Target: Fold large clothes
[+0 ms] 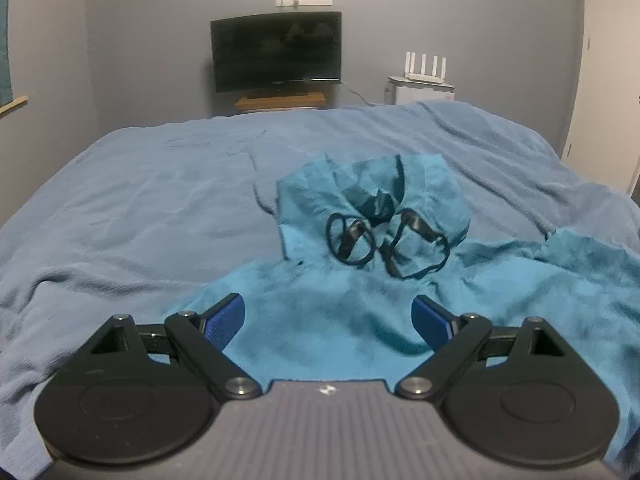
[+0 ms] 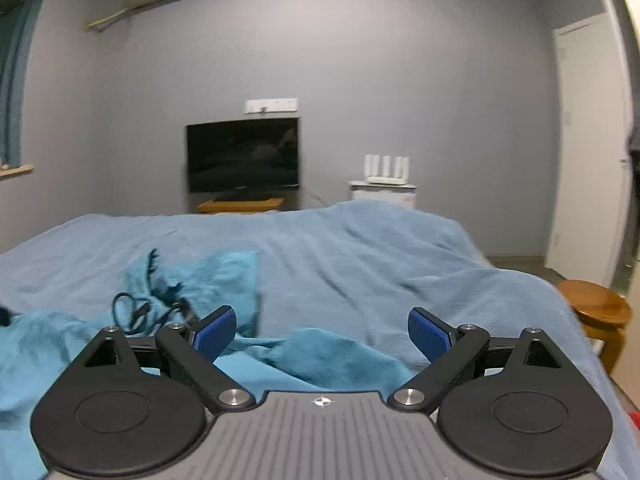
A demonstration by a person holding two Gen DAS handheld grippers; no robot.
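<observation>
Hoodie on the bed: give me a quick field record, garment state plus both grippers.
garment: teal hoodie, spread on the bed
hood: lying flat at the far end, black drawstring looped on top of it
surface: blue blanket
left gripper: open, above the hoodie body, nothing between the pads
right gripper: open, above a hoodie edge, nothing between the pads
fold: none visible yet

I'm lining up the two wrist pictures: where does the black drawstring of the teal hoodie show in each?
Left wrist view: the black drawstring lies looped at the picture's centre, on the teal hoodie, beyond the open left tool.
Right wrist view: the drawstring sits at lower left, just beyond the right tool's left finger.
Shared landmark: the dark TV on the far wall.
</observation>
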